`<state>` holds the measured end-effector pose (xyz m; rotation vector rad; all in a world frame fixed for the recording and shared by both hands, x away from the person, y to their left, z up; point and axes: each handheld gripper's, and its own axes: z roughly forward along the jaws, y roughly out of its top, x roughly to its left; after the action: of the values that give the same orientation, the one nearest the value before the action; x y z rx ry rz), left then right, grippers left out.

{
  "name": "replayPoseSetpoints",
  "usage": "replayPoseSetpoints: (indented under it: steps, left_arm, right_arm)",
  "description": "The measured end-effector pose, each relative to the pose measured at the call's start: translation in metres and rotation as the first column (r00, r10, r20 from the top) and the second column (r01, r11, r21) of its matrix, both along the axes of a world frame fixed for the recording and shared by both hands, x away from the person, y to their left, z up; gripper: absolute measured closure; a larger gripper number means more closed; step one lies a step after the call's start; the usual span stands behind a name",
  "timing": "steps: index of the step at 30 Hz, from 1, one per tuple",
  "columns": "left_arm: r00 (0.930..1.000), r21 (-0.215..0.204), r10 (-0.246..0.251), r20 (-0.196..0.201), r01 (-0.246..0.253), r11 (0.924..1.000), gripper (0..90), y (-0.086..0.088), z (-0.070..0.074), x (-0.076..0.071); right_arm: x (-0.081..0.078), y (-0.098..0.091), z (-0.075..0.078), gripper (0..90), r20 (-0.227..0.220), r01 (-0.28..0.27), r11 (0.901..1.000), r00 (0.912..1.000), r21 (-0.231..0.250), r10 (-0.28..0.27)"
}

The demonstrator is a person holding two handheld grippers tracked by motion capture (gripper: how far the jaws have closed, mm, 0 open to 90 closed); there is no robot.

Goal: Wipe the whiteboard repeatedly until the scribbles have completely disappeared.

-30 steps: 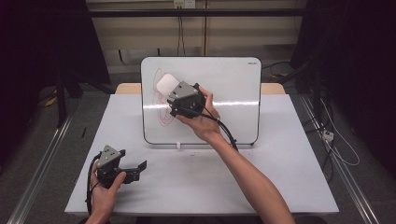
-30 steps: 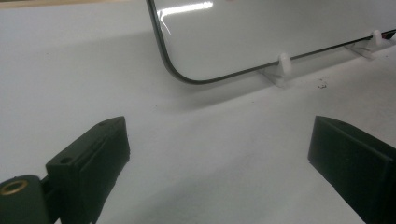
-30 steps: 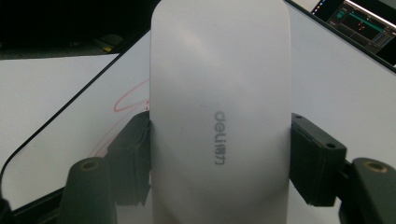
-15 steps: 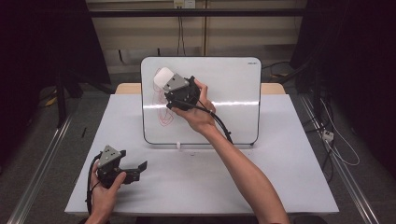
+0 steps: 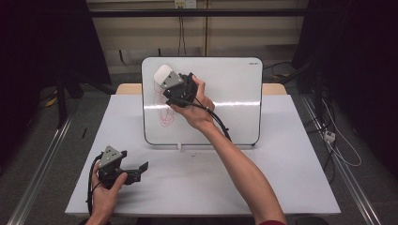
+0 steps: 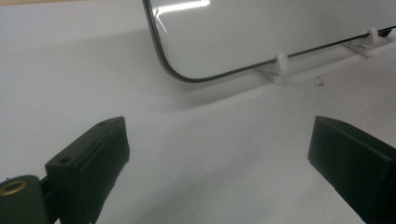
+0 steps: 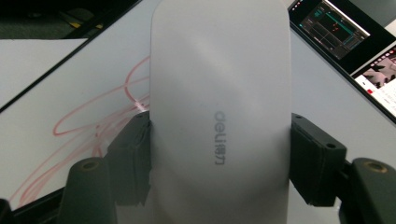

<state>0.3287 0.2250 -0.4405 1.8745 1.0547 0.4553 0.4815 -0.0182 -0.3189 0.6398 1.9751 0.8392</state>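
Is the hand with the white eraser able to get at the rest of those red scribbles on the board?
Probably yes. The right gripper holds the eraser against the whiteboard, and the red scribbles lie just below it with nothing between. The left gripper rests open on the table, out of the way.

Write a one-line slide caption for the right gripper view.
Right gripper clamps a white eraser against the whiteboard, beside red scribbles.

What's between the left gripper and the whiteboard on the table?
Bare white table: the left gripper view shows nothing between the left gripper and the whiteboard.
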Motion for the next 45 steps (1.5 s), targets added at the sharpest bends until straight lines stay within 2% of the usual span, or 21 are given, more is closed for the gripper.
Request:
replayPoseSetpoints:
  steps: [3,7,9,12,13,17,19,26,28,35,36,37,38,39,45]
  left_arm:
    - [1.0000,0.000,-0.001,0.004,0.001,1.0000,5.2,0.000,0.001,-0.001]
    - [1.0000,0.000,-0.003,0.004,0.003,1.0000,5.2,-0.001,0.001,-0.001]
    - [1.0000,0.001,-0.002,0.006,0.002,1.0000,5.2,0.000,0.001,-0.002]
    - [1.0000,-0.004,-0.002,0.006,0.002,1.0000,5.2,0.000,0.001,-0.002]
    - [1.0000,-0.004,0.000,0.004,0.000,1.0000,5.2,0.000,0.001,-0.002]
    - [1.0000,-0.003,0.003,0.007,-0.003,1.0000,5.2,0.000,0.002,-0.002]
    - [1.0000,-0.003,0.000,0.006,0.000,1.0000,5.2,0.000,0.002,-0.002]
    - [1.0000,-0.007,0.000,0.002,0.000,1.0000,4.8,0.000,0.002,-0.002]
    - [1.0000,-0.006,0.001,0.003,-0.001,1.0000,4.8,0.000,0.002,-0.002]
    - [0.9999,-0.005,0.010,0.010,-0.010,0.9999,4.8,0.000,0.002,-0.003]
    - [0.9999,-0.004,0.011,0.009,-0.011,0.9999,4.8,0.001,0.002,-0.003]
    - [0.9999,-0.005,0.013,0.008,-0.012,0.9999,4.8,0.001,0.002,-0.002]
    - [0.9999,-0.004,0.011,0.007,-0.011,0.9999,4.8,0.001,0.002,-0.002]
    - [0.9999,-0.003,0.011,0.007,-0.011,0.9999,4.8,0.001,0.002,-0.002]
    - [0.9999,-0.004,0.010,0.008,-0.010,0.9999,4.8,0.000,0.002,-0.002]
  right_arm:
    - [0.002,0.004,-0.001,31.4,0.006,0.017,0.9998,0.9998,-0.013,-0.017]
    - [0.001,0.011,-0.002,31.5,0.025,0.035,0.9976,0.9991,-0.060,-0.034]
    - [0.002,0.012,-0.003,31.5,0.032,0.043,0.9973,0.9987,-0.059,-0.041]
    - [0.002,0.013,-0.004,31.5,0.041,0.037,0.9958,0.9986,-0.083,-0.034]
    - [0.003,0.014,-0.004,31.5,0.042,0.042,0.9966,0.9984,-0.071,-0.039]
    - [0.005,0.014,-0.004,31.5,0.040,0.049,0.9958,0.9981,-0.076,-0.047]
    - [0.005,0.015,-0.005,31.5,0.038,0.059,0.9965,0.9977,-0.060,-0.056]
    - [0.007,0.014,-0.006,31.4,0.042,0.056,0.9967,0.9977,-0.059,-0.053]
    - [0.007,0.014,-0.006,31.4,0.040,0.061,0.9971,0.9975,-0.046,-0.059]
    - [0.005,0.016,-0.009,31.4,0.053,0.061,0.9952,0.9969,-0.076,-0.057]
    - [0.004,0.017,-0.010,31.4,0.048,0.057,0.9960,0.9974,-0.068,-0.054]
    - [0.004,0.017,-0.011,31.4,0.052,0.054,0.9940,0.9974,-0.095,-0.049]
    - [0.003,0.019,-0.013,31.4,0.050,0.053,0.9952,0.9976,-0.083,-0.049]
    - [0.002,0.020,-0.014,31.5,0.058,0.054,0.9946,0.9972,-0.089,-0.048]
    - [-0.003,0.026,-0.022,31.4,0.040,0.029,0.9957,0.9989,-0.088,-0.026]
